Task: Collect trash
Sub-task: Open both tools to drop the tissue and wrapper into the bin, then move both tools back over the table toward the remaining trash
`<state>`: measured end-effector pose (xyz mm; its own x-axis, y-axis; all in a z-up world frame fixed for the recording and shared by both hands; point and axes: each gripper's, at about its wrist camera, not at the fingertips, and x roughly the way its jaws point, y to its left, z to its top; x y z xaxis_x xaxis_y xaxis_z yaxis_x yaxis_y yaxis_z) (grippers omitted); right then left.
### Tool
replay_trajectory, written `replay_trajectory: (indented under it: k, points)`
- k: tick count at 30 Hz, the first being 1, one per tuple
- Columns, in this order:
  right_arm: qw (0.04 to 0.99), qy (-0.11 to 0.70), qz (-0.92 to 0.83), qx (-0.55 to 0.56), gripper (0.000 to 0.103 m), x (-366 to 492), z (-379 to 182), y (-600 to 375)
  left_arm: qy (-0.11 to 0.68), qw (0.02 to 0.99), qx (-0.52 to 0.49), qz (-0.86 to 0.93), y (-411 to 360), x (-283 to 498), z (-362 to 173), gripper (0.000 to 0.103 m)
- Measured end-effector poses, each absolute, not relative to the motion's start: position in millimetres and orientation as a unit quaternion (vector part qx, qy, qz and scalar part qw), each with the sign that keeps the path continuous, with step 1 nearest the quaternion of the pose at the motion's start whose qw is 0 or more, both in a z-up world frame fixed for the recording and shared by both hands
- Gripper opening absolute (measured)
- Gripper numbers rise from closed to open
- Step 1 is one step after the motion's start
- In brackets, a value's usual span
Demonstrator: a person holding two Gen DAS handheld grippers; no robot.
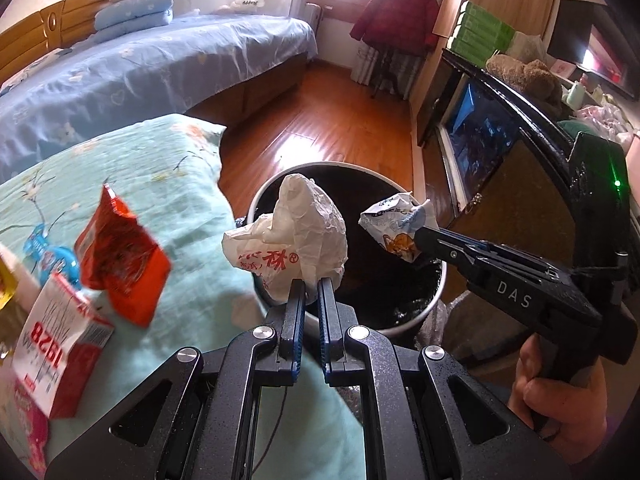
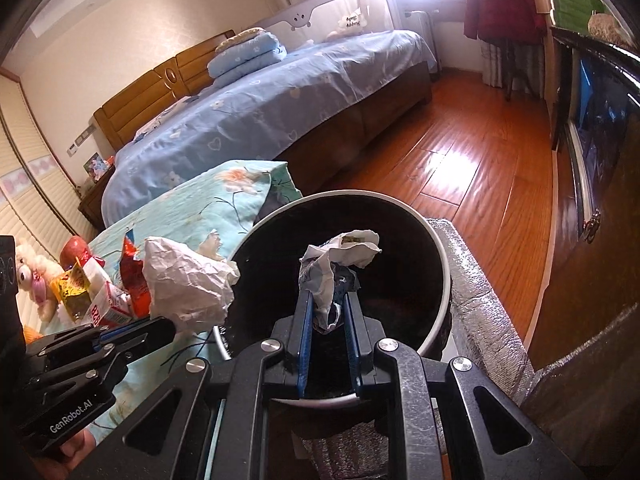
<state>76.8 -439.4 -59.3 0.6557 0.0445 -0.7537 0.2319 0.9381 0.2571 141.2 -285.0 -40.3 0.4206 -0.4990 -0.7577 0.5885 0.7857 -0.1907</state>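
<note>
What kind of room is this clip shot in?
A home bedroom, most likely: a bed with blue sheets and a wooden headboard, a red coat hanging by the window, wood floor. Trash is being carried to a bin beside it.

A crumpled white bag (image 1: 296,232) with red print is held over the rim of the black-lined bin (image 1: 424,304); a crumpled blue-printed wrapper (image 1: 394,220) is held above its opening.

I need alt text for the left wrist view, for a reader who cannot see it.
The left gripper holds a crumpled white plastic bag over a round bin with a dark liner, and the right gripper holds a crumpled printed wrapper beside it. A red snack packet and small carton lie on a turquoise floral cloth.
</note>
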Motion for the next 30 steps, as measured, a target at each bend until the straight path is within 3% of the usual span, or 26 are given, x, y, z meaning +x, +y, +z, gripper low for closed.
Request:
replay_trajectory:
  k: [4, 6, 7, 9, 11, 16, 18, 30]
  points:
    - [0.891, 0.415, -0.054, 0.174, 0.020, 82, -62, -446, 0.437, 0.838, 0.055, -0.324, -293, 149, -44, 0.007]
    - [0.890, 0.416, -0.053, 0.177, 0.021, 83, -63, -449, 0.442, 0.837, 0.054, -0.317, -295, 153, -45, 0.012]
    - [0.890, 0.416, -0.053, 0.180, 0.027, 83, -63, -450, 0.445, 0.836, 0.051, -0.317, -294, 154, -46, 0.015]
    - [0.889, 0.415, -0.058, 0.182, 0.034, 82, -63, -453, 0.448, 0.835, 0.048, -0.316, -291, 154, -47, 0.048]
    - [0.890, 0.413, -0.056, 0.187, 0.051, 80, -62, -454, 0.436, 0.844, 0.044, -0.310, -284, 150, -44, 0.058]
    - [0.895, 0.398, -0.042, 0.198, 0.076, 72, -59, -445, 0.426, 0.853, 0.046, -0.299, -264, 134, -43, 0.062]
    - [0.898, 0.394, -0.034, 0.194, 0.076, 69, -57, -436, 0.422, 0.858, 0.043, -0.289, -251, 125, -43, 0.067]
    - [0.900, 0.400, 0.023, 0.169, 0.076, 56, -56, -365, 0.414, 0.882, 0.005, -0.226, -163, 94, -45, 0.067]
